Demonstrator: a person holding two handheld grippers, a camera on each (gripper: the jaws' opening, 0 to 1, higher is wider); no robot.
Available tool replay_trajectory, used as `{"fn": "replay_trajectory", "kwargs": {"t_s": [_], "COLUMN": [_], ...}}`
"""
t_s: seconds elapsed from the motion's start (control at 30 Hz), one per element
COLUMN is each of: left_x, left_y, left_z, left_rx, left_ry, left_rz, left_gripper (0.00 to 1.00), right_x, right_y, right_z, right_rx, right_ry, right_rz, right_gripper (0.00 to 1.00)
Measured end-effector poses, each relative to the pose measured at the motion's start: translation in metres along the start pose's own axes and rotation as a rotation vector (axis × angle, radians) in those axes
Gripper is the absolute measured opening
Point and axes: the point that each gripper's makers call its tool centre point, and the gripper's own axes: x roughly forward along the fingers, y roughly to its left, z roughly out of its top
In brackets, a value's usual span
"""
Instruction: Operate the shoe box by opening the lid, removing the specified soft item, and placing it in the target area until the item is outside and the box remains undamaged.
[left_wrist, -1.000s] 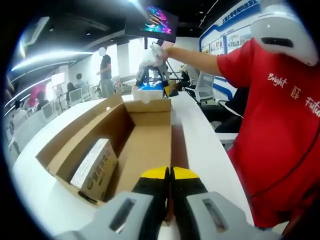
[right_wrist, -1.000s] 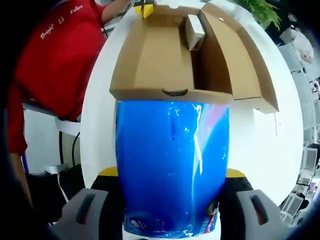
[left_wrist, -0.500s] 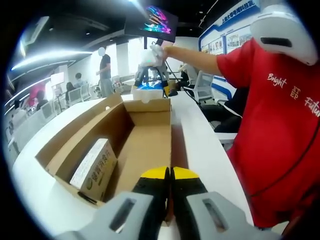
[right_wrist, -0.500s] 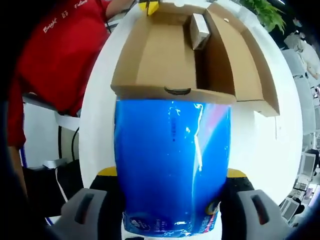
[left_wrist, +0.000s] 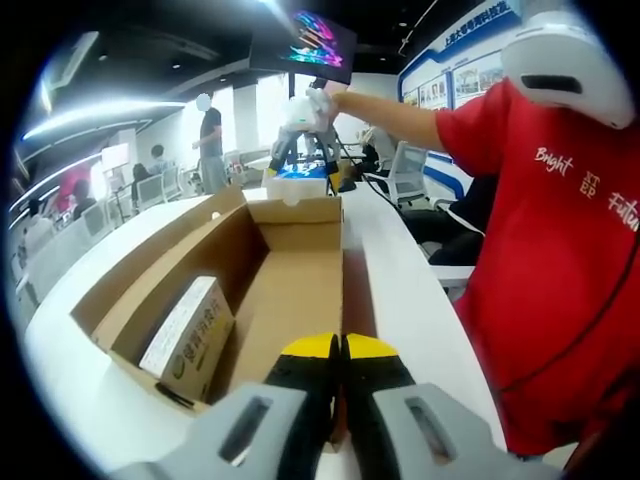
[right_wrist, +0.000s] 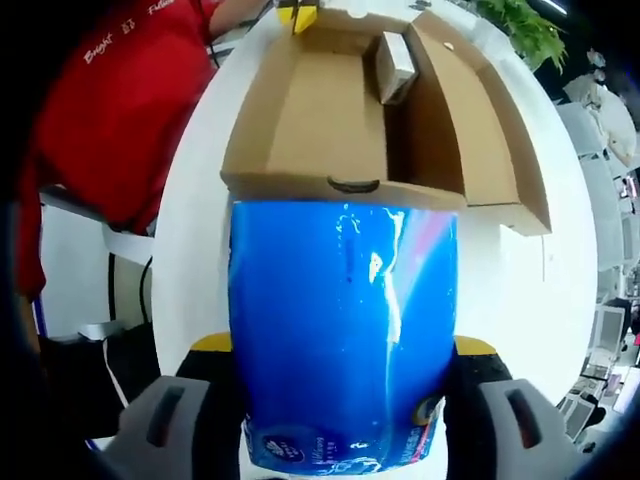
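Observation:
The open cardboard shoe box (left_wrist: 290, 285) lies on the white table, its lid flap (left_wrist: 150, 270) folded out to the left. A small white carton (left_wrist: 190, 335) rests inside by the near left wall. My left gripper (left_wrist: 343, 350) is shut on the box's near edge. In the right gripper view the box (right_wrist: 330, 130) lies below, and my right gripper (right_wrist: 340, 345) is shut on a blue plastic soft pack (right_wrist: 340, 330), held in the air past the box's far end. In the left gripper view that pack (left_wrist: 300, 173) and the right gripper (left_wrist: 303, 135) show beyond the box.
A person in a red shirt (left_wrist: 550, 230) stands at the table's right side, arm stretched over the far end. The white table (left_wrist: 400, 290) runs alongside the box. People and chairs (left_wrist: 210, 150) stand in the background, and a plant (right_wrist: 520, 25) is near the table.
The right gripper with the blue pack has shifted slightly; the box looks almost the same size. The left gripper holds still on the box edge.

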Motion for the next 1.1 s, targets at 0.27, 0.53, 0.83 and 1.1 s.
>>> {"fn": "replay_trajectory", "kwargs": {"t_s": [0.27, 0.53, 0.83, 1.1], "left_x": [0.000, 0.000, -0.001, -0.001], "left_y": [0.000, 0.001, 0.001, 0.001], "left_z": [0.000, 0.000, -0.001, -0.001], "left_rx": [0.001, 0.002, 0.002, 0.002], "left_ry": [0.000, -0.001, -0.001, -0.003], "left_rz": [0.000, 0.000, -0.002, -0.004], "left_gripper": [0.01, 0.01, 0.01, 0.01], "right_x": [-0.007, -0.021, -0.039, -0.045], "right_y": [0.002, 0.001, 0.005, 0.003], "right_z": [0.006, 0.007, 0.017, 0.024], "right_rx": [0.026, 0.035, 0.090, 0.171], "right_ry": [-0.040, -0.043, -0.132, -0.205], "right_rz": [-0.009, -0.045, -0.070, -0.089], "right_gripper": [0.84, 0.84, 0.84, 0.83]}}
